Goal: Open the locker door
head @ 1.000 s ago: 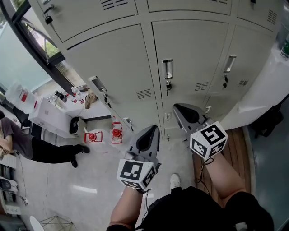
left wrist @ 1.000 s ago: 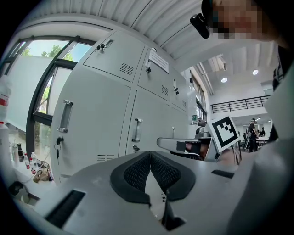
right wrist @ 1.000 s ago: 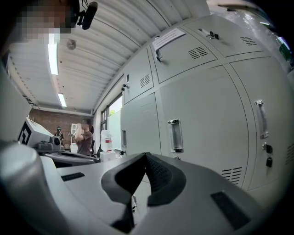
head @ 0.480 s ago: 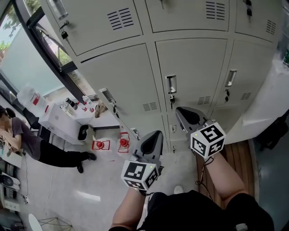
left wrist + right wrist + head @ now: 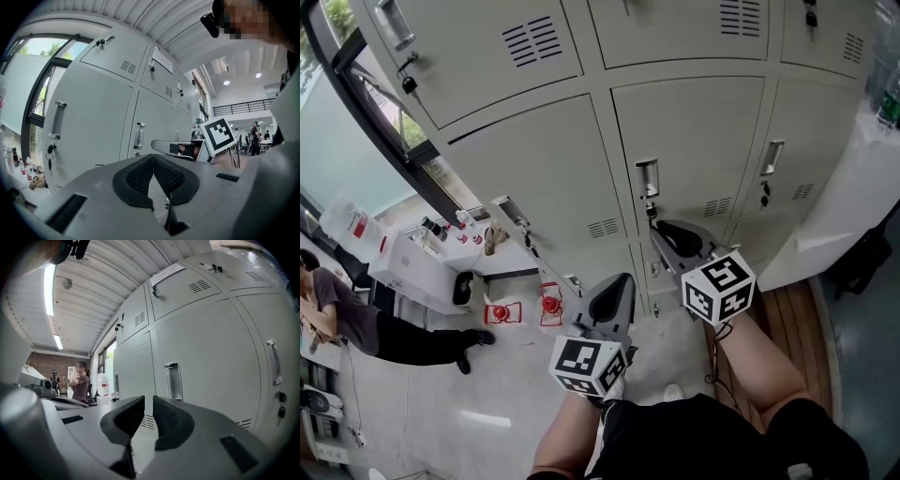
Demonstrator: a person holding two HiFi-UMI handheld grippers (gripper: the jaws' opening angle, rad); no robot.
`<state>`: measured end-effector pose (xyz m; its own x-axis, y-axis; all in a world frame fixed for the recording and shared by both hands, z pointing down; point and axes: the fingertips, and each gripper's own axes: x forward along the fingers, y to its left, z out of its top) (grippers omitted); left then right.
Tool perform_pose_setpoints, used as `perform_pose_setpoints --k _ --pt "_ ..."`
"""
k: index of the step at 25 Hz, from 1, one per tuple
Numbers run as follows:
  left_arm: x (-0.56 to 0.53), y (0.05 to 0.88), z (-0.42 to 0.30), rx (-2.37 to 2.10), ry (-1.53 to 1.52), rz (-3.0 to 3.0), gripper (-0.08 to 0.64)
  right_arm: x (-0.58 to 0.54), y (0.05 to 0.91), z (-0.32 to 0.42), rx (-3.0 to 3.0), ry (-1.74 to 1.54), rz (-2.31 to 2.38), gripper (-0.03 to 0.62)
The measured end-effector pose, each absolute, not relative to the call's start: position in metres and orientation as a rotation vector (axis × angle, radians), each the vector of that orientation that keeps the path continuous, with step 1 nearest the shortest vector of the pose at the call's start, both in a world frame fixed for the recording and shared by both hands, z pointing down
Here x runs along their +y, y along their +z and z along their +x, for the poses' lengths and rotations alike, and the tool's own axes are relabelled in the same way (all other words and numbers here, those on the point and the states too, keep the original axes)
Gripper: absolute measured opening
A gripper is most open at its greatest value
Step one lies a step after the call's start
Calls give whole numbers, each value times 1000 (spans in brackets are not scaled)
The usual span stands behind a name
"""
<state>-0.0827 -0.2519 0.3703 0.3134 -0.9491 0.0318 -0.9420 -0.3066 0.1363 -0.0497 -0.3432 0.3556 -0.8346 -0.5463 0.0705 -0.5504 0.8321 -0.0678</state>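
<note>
The grey locker door (image 5: 689,141) is closed, with a recessed metal handle (image 5: 648,176) at its left edge and a key hanging under it. My right gripper (image 5: 660,229) points at the door just below that handle without touching it. Its jaws are opening, a narrow gap shows between the pads, and nothing is between them. In the right gripper view the handle (image 5: 173,380) stands straight above the right gripper (image 5: 149,398). My left gripper (image 5: 619,279) hangs lower and to the left, shut and empty. The left gripper view shows the left gripper (image 5: 153,156) with its pads touching.
More closed lockers surround the door, each with its own handle (image 5: 772,157). A person (image 5: 337,314) sits at the far left by a white table (image 5: 398,267) with small bottles. Red items (image 5: 546,305) lie on the floor. A wooden strip (image 5: 787,300) runs along the right.
My right gripper has moved up and closer to the middle locker's handle. The left gripper has stayed about where it was.
</note>
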Motion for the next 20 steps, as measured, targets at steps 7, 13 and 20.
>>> perform_pose_setpoints --k 7,13,20 --pt "-266 364 -102 -1646 -34 2552 17 -377 349 -70 -2878 76 1080 167" --pt "-275 365 -132 -1576 -17 2604 17 -406 348 -87 -2788 41 1229 195" --pt "-285 363 -149 -1516 -37 2641 17 -424 351 -94 -2685 1 1341 222"
